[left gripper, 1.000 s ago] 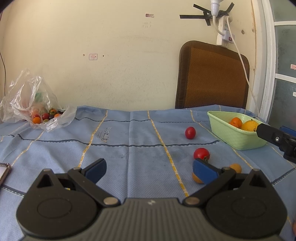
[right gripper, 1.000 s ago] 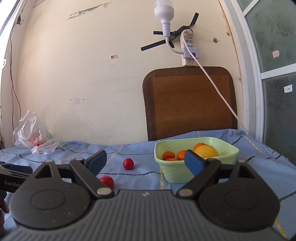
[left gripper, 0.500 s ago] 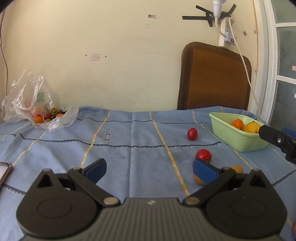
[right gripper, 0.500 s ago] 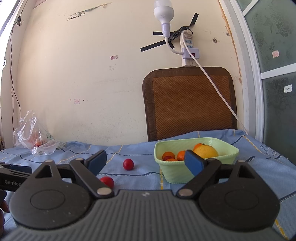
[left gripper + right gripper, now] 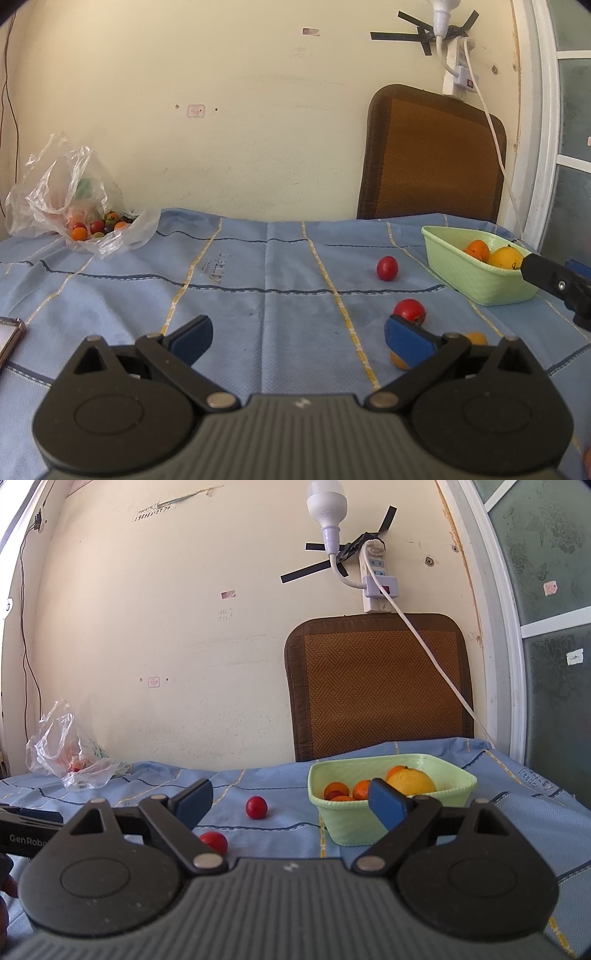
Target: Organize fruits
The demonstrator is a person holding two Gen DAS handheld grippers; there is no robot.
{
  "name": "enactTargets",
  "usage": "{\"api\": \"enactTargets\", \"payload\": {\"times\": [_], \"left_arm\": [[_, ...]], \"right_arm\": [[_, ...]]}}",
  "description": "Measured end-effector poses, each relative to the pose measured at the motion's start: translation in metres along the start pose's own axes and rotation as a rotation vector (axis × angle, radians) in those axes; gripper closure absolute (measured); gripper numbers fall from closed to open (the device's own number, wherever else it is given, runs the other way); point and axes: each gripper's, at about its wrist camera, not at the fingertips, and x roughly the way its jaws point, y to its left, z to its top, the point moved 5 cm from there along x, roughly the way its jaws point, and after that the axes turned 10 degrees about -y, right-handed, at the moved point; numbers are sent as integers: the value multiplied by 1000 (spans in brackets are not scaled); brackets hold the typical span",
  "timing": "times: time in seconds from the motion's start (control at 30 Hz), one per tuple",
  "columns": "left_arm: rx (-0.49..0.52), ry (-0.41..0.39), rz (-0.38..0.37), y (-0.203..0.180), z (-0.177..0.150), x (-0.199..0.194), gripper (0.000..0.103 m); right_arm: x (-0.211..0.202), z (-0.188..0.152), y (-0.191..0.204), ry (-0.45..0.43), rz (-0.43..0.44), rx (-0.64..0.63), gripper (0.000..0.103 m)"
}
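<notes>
A light green basket [image 5: 476,284] [image 5: 354,830] at the right of the blue tablecloth holds a big yellow-orange fruit [image 5: 412,781] and several small oranges [image 5: 337,788]. Two red tomatoes lie loose on the cloth: the far one [image 5: 387,268] [image 5: 256,807] and a nearer one [image 5: 409,310] [image 5: 213,842]. Small orange fruits [image 5: 399,360] lie partly hidden behind my left gripper's right finger. My left gripper [image 5: 298,339] is open over the cloth with nothing between its pads. My right gripper [image 5: 291,801] is open too, low in front of the basket.
A clear plastic bag [image 5: 74,206] [image 5: 70,753] with several small fruits sits at the back left. A phone [image 5: 9,339] lies at the left edge. A brown chair back [image 5: 430,158] stands against the wall, with a cable [image 5: 436,661] hanging across it.
The left wrist view has shifted slightly, so the scene sits a little to the right in it; the fruits and both grippers' openings are unchanged.
</notes>
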Motion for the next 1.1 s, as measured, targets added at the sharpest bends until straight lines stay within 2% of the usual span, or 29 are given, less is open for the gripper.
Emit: {"api": "enactTargets", "payload": {"times": [1.1], "left_arm": [[8,-14,-9,-1,0,-2,0]], "right_arm": [[0,0,1,-1,-3,0,10]]}}
